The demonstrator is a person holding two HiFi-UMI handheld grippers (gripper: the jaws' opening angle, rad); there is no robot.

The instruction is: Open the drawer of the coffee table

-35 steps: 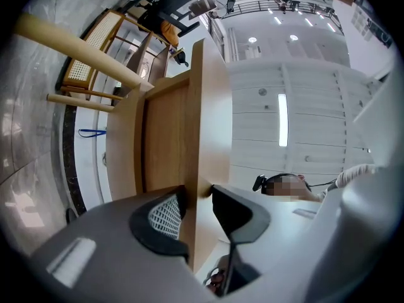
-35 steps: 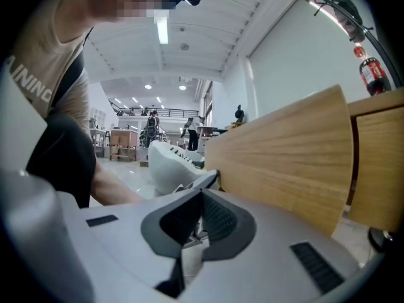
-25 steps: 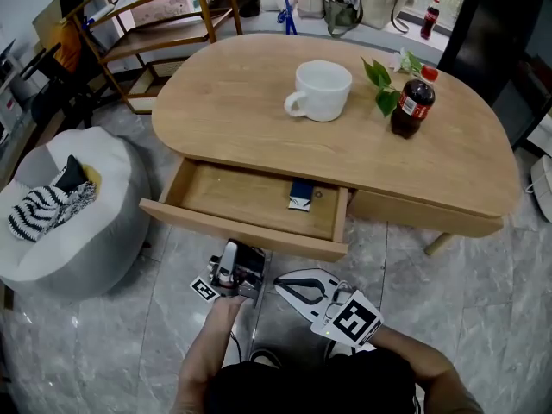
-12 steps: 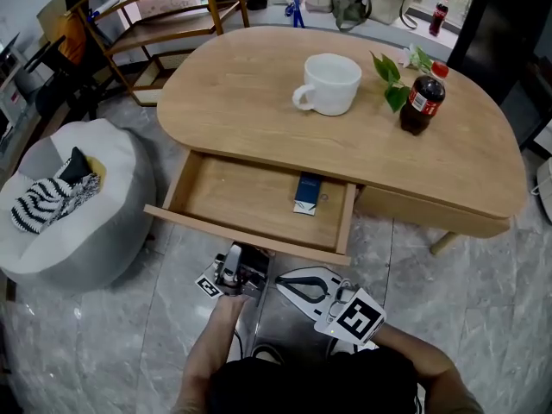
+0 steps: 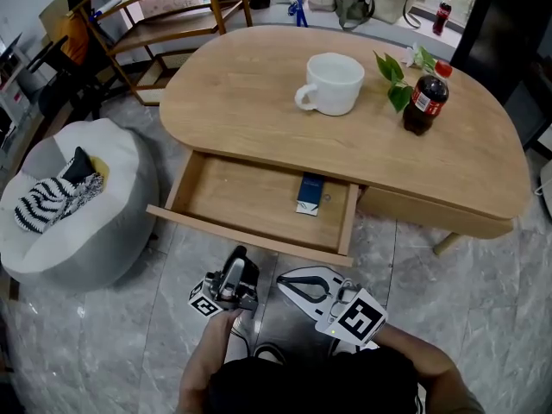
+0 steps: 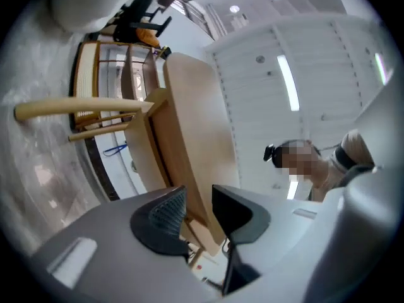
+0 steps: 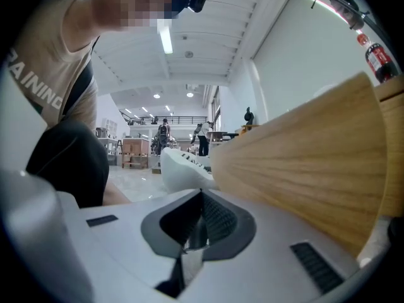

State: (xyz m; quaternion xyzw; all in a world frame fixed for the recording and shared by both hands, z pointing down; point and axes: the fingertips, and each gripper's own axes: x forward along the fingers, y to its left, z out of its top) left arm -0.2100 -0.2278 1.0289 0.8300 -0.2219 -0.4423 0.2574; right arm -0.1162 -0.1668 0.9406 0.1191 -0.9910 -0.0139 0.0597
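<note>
The oval wooden coffee table (image 5: 259,93) has its drawer (image 5: 241,235) pulled out toward me in the head view. A small blue and white box (image 5: 309,194) lies at the drawer's back right. My left gripper (image 5: 236,260) hovers over the floor just in front of the drawer's front panel, apart from it. In the left gripper view its jaws (image 6: 199,210) stand open with nothing between them, and the table (image 6: 189,125) shows beyond. My right gripper (image 5: 286,283) is beside it, also short of the drawer; the right gripper view shows it (image 7: 199,223) shut and empty.
On the tabletop stand a white mug (image 5: 332,83), a cola bottle (image 5: 423,102) and a leafy sprig (image 5: 392,72). A grey beanbag (image 5: 86,222) with a striped cloth (image 5: 47,201) sits left of the drawer. A wooden shelf (image 5: 164,7) stands behind. The floor is marble tile.
My left gripper has dropped back from the drawer front, toward me and slightly left, and has rolled. The drawer stays pulled out. The right gripper has kept still.
</note>
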